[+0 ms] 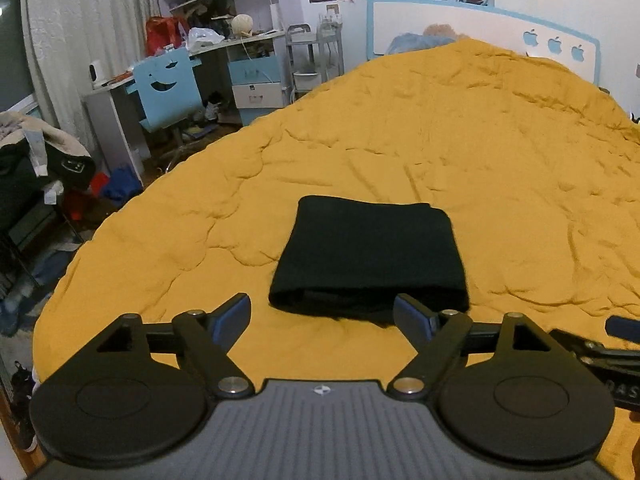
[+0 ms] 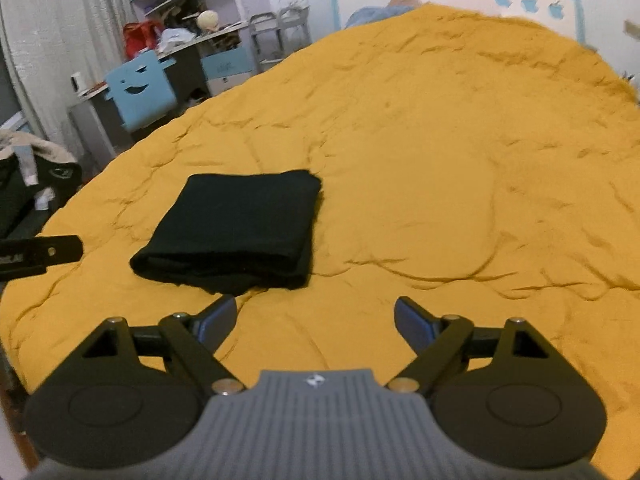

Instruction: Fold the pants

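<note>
At the left edge of both views hang white curtains (image 1: 72,40), then a cluttered desk (image 1: 224,44) with a blue chair (image 1: 168,84) in the upper left. A rumpled yellow quilt (image 1: 460,140) covers the bed and fills most of each frame, with a blue-edged headboard (image 1: 480,20) at the upper right. The pants (image 1: 370,252) lie on the quilt, folded into 1 flat black rectangle, at frame centre in the left view and left of centre in the right view (image 2: 232,228). Their long axis runs left to right, with the open layered edge toward the cameras. The left gripper (image 1: 322,314) hangs spread wide just before that edge, holding nothing. The right gripper (image 2: 316,320) is also spread and bare, near the pants' lower right corner
</note>
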{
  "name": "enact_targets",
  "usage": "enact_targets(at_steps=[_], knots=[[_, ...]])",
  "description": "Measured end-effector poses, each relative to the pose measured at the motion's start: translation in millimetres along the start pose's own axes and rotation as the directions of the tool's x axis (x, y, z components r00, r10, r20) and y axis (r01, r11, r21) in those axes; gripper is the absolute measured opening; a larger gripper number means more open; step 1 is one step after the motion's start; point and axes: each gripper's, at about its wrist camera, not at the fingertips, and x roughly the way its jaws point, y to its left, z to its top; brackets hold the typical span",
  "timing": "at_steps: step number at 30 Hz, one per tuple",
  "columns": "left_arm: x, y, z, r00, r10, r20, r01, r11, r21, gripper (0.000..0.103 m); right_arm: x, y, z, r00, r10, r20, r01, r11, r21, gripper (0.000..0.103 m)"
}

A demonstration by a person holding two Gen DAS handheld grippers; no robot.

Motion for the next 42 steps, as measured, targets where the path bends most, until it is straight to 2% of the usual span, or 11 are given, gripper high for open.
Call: enact_targets(at_steps=[3,8,16,42], knots=[[-4.1,-8.8,-3.2,0.999,0.019,-0.040,-0.018,1.000,0.018,0.095,-18.4,6.7,1.3,0.999,-0.038,0.017,0.038,0.999,0.003,0.082],[-13.6,-25.2,-10.8,0.997,0.056,-0.047,-0.053,0.997,0.064,0.095,-40.7,10.3,-0.4,0.996,-0.080,0.043,0.079,0.997,0.026,0.082],[-20.5,-39.3,-15.5,0.999,0.032,-0.037,-0.028,0.995,0.091,0.095,-47.0,1.7,-5.7,0.997,-0.078,0.018,0.077,0.996,0.055,0.082],[-30.0,-53.9,-22.3,0.999,0.028,-0.032,-0.024,0.992,0.120,0.095,-55.5,-9.6,-8.8,0.997,-0.082,0.015,0.081,0.994,0.077,0.082]])
